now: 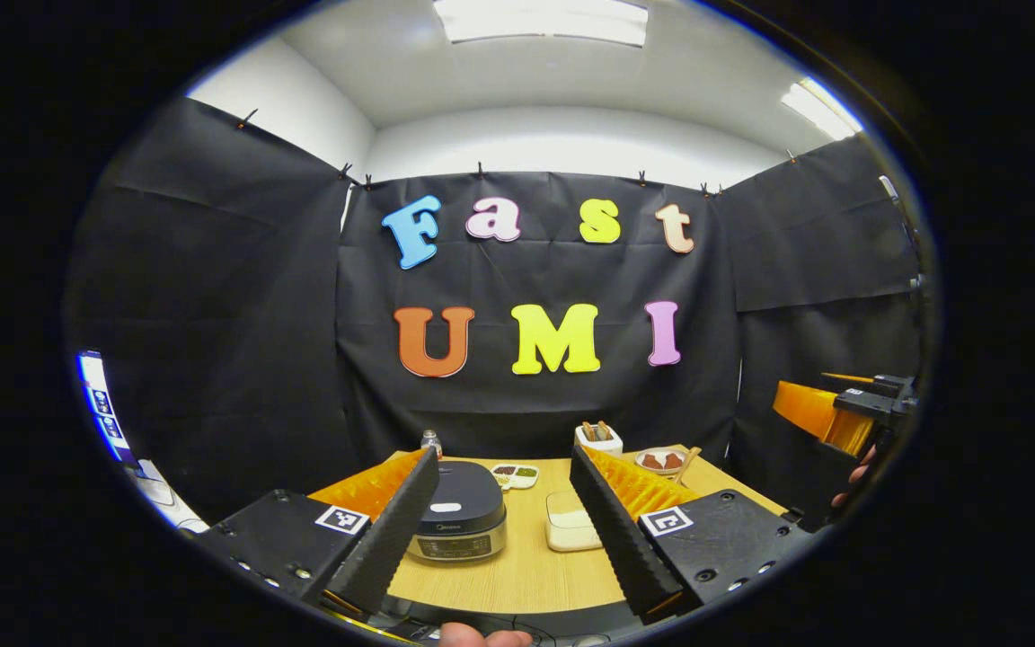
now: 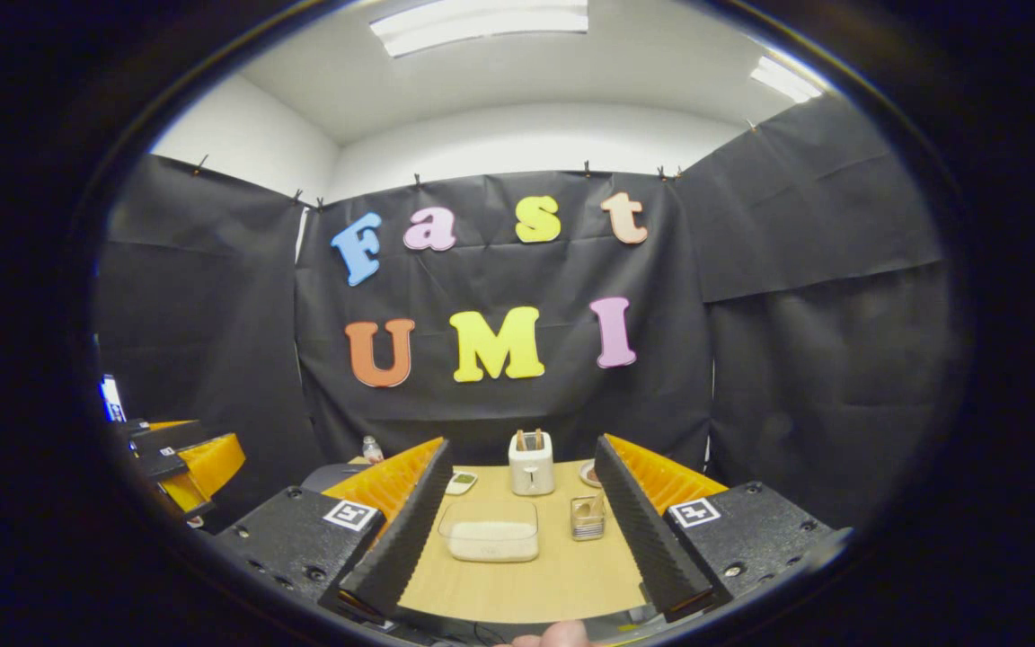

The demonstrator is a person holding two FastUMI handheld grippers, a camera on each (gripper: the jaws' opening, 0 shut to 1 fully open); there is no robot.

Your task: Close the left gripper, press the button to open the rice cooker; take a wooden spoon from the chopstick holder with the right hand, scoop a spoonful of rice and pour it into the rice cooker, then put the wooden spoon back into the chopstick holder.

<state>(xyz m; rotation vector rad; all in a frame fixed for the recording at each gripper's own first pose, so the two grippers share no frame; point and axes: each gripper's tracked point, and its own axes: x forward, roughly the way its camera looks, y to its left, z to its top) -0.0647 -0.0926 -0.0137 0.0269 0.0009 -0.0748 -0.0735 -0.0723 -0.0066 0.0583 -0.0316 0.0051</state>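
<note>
Now we hold both grippers wide open and empty: the left gripper (image 1: 504,530) frames the closed rice cooker (image 1: 457,521), the right gripper (image 2: 517,530) frames the rice container (image 2: 490,530), chopstick holder (image 2: 531,465) farther back.

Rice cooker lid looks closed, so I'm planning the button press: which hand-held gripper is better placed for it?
Left. In the left gripper view the rice cooker sits just ahead between the open fingers of the left hand-held gripper, lid down. The right hand-held gripper faces the rice container and chopstick holder instead.

wooden table (image 1: 517,575), rice cooker (image 1: 458,517), rice container (image 2: 492,530)
</note>
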